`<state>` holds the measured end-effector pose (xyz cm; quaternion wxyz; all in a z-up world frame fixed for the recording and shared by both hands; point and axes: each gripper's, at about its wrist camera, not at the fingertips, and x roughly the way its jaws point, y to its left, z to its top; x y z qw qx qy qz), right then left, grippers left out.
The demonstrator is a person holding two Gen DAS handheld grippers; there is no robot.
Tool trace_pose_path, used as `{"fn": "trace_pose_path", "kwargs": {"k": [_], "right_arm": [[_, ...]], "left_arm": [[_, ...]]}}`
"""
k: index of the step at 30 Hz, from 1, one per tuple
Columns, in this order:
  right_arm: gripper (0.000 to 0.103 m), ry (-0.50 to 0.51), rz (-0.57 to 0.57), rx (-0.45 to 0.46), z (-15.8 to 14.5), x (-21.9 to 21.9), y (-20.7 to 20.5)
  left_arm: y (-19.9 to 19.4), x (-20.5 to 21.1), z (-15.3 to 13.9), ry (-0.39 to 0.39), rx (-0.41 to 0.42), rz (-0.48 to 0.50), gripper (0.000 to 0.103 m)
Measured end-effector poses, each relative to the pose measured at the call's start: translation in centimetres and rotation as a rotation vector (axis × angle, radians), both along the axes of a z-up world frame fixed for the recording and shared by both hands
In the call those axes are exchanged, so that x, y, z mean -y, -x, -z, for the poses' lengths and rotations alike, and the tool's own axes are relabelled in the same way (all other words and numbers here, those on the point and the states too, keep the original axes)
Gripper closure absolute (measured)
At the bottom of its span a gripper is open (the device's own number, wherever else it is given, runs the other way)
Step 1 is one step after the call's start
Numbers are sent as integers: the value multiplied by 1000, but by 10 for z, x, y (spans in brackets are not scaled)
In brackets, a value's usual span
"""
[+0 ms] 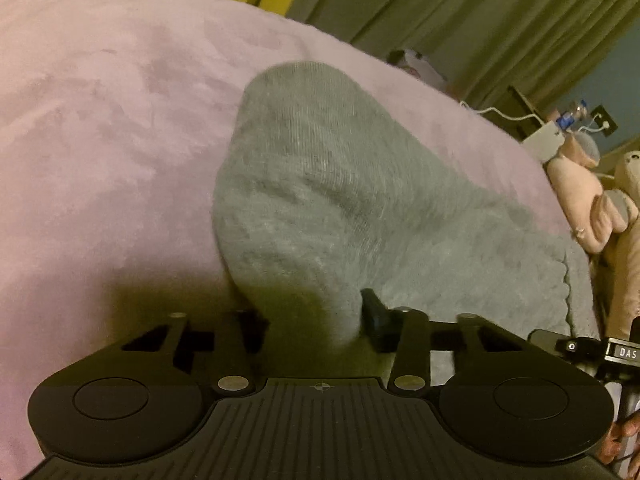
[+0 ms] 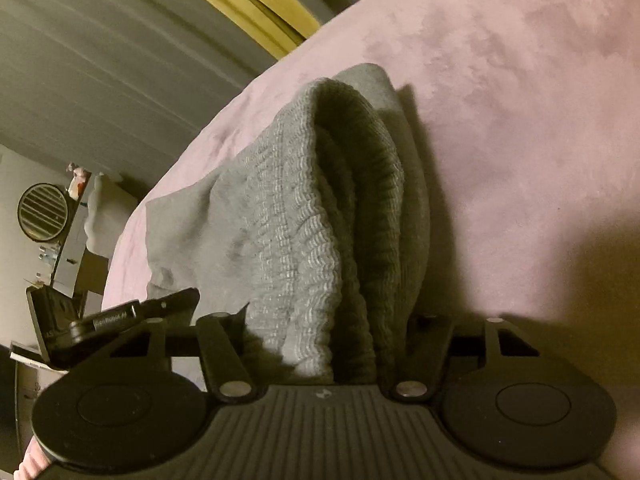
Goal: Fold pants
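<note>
Grey knit pants (image 1: 320, 184) lie on a pink plush bed cover (image 1: 100, 120). In the left wrist view a fold of the fabric rises off the cover into my left gripper (image 1: 312, 320), whose fingers are shut on it. In the right wrist view the ribbed waistband of the pants (image 2: 304, 208) is bunched in several layers between the fingers of my right gripper (image 2: 328, 332). The fingers press it from both sides and hold it up from the cover (image 2: 520, 120). The fabric hides most of both pairs of pads.
Plush toys (image 1: 580, 192) lie at the bed's right edge, with cables and small items behind them. Green curtains (image 1: 460, 12) hang beyond the bed. The other gripper (image 2: 100, 320) shows at the left in the right wrist view. A round fan (image 2: 42, 211) stands on furniture.
</note>
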<state>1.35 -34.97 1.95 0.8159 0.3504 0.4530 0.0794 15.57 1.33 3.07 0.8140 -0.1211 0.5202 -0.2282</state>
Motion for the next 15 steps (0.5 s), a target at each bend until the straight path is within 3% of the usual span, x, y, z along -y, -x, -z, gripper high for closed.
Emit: {"fn": "trace_pose_path", "kwargs": {"k": [4,9,15], "right_arm": [[48,24,-10,69,-23,-13,-3],[49,9,-36,151,-48,-22,-12],[49,10,-21,198,-66,-23,-37]], "left_arm": [[11,4,-21,-25,78,37,67],[11,9,-45,11,133,54,69],[-6,3,-69,33,206,5,77]]}}
